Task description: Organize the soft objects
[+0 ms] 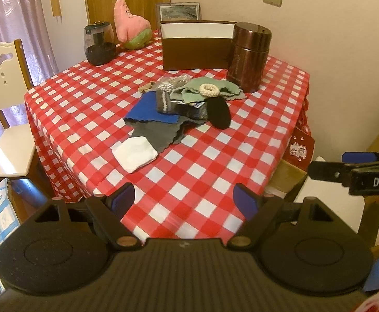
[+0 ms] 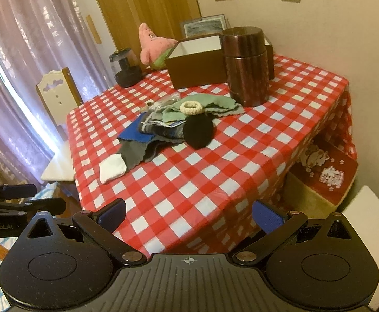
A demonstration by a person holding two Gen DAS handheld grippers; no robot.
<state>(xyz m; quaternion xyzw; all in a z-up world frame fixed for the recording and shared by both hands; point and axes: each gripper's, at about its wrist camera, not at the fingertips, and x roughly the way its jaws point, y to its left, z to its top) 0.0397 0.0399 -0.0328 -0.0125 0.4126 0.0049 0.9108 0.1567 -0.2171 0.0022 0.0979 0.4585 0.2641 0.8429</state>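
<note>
A: The brown box: its inside is hidden by the front wall in the left wrist view, and the brown canister covers its right end in the right wrist view.

B: The pile of cloths?

A: Overlapped. The printed item under the black pouch is too small to read, and the clear wrapper behind it is unclear.

B: Edges?

A: The right hand-held gripper is cut off by the frame's right edge, its lettering reading only "DAS". The left hand-held gripper is cut off at the left edge. The framed picture is half hidden behind the box.
</note>
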